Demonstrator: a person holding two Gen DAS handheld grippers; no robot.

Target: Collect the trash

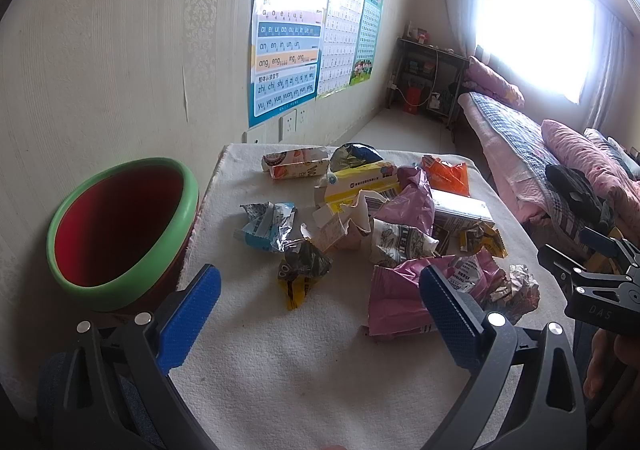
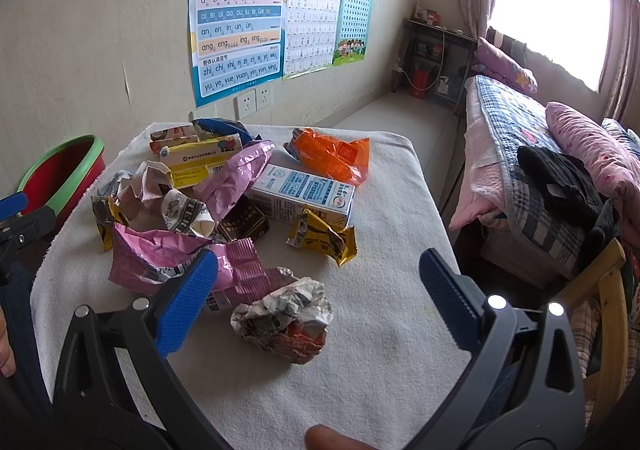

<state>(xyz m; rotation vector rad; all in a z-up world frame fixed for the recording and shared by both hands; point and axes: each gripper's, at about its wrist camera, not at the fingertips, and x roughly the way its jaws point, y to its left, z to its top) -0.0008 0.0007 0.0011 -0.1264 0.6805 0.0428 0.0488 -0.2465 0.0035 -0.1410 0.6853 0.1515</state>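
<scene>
White towelling is covering the table (image 2: 380, 250), which is filling the middle of both views; the trash is lying on it in a loose heap, mostly toward the 10 and 11 o'clock part of the right wrist view and around the centre of the left wrist view. A red bin with a green rim (image 1: 120, 226) is standing just beside the table's edge, sitting at 9 o'clock in the left wrist view, its mouth tilting toward the camera. A large pink bag (image 2: 168, 254) is lying at the near edge of the heap, just beyond the left finger of the right gripper (image 2: 320, 282); a white and blue carton (image 2: 304, 194) is resting on its side behind it, toward 12 o'clock; an orange wrapper (image 2: 332, 154) is lying beyond the carton; a yellow box (image 2: 196, 164) is lying at 11 o'clock, with a second pink bag (image 2: 236, 174) draping against it. A crumpled paper ball (image 2: 284, 318) is sitting between the right gripper's fingers but apart from both; a yellow and brown wrapper (image 2: 322, 240) is lying near the carton's front. The right gripper's jaws are standing spread wide, holding nothing; the left gripper (image 1: 320, 290) is hovering over the table with its jaws likewise spread wide and empty, a small yellow and black wrapper (image 1: 300, 274) lying between its fingers.
</scene>
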